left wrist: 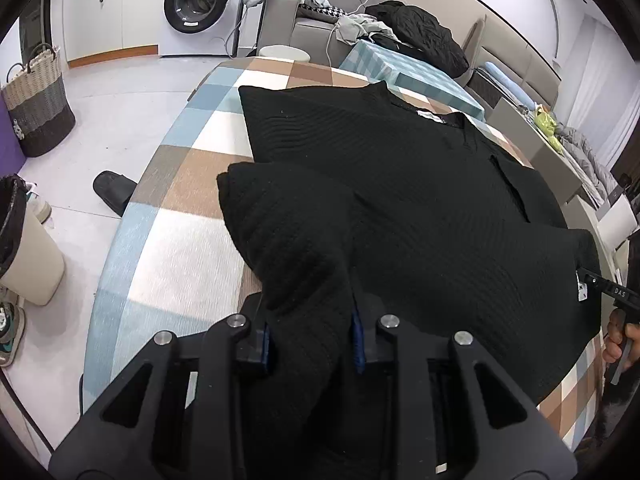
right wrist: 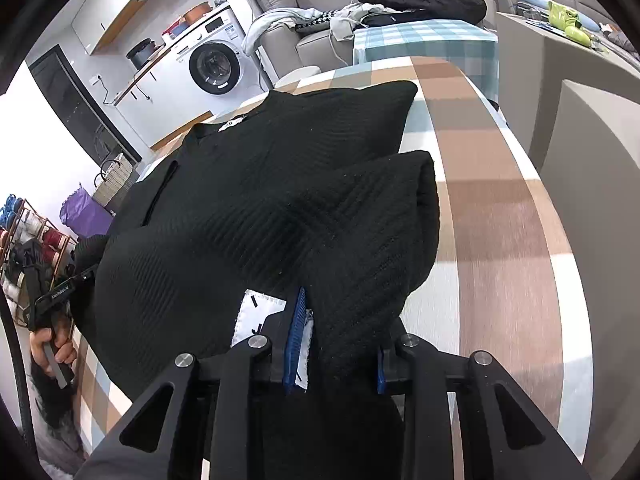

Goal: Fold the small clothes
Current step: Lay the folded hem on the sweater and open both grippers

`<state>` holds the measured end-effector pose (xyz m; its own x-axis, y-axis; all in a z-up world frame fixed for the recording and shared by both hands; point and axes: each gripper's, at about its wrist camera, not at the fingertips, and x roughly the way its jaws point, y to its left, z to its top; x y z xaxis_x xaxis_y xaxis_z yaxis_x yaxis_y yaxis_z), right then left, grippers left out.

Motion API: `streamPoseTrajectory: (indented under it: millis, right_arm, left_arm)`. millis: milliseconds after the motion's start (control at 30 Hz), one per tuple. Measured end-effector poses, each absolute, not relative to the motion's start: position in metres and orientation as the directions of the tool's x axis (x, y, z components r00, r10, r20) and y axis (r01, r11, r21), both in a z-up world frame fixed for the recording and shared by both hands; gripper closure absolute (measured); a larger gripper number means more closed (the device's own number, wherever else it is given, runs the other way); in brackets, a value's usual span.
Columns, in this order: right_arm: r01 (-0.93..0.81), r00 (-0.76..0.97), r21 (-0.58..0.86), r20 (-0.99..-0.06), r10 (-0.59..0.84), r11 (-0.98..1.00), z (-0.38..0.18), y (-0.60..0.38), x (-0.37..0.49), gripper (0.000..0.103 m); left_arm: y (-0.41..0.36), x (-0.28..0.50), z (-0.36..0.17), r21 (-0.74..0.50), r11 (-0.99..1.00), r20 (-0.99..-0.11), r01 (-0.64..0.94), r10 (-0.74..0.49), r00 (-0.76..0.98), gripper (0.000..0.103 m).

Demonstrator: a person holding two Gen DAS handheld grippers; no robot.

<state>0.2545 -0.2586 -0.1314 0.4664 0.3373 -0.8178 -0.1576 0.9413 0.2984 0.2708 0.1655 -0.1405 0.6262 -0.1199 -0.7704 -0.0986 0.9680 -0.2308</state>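
A black ribbed knit top [left wrist: 400, 184] lies spread on the table's checked cloth [left wrist: 180, 248], neck end far from me, with both near corners lifted into loose folds. My left gripper [left wrist: 310, 332] is shut on the near left corner, a bunch of knit pinched between its blue pads. In the right wrist view the same top [right wrist: 248, 184] fills the middle. My right gripper [right wrist: 340, 344] is shut on the near right corner, with a white sewn label [right wrist: 256, 316] showing beside its left pad. Each gripper also appears at the edge of the other's view, held in a hand [right wrist: 52, 348].
The table's edge curves close on the left [left wrist: 120, 280] and right [right wrist: 568, 320]. Beyond stand a washing machine [left wrist: 196, 4], a woven basket [left wrist: 36, 116], a bin [left wrist: 24, 248], a black slipper [left wrist: 114, 192], a sofa piled with clothes [left wrist: 416, 28] and a chair [right wrist: 592, 168].
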Motion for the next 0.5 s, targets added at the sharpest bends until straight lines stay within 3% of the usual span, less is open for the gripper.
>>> streamPoseTrajectory:
  millis: [500]
  right_arm:
    - [-0.177, 0.468, 0.285, -0.818, 0.335, 0.942, -0.125, -0.267, 0.163, 0.076]
  left_arm:
    - [0.153, 0.163, -0.137, -0.179, 0.981, -0.767, -0.076, -0.09, 0.635, 0.078]
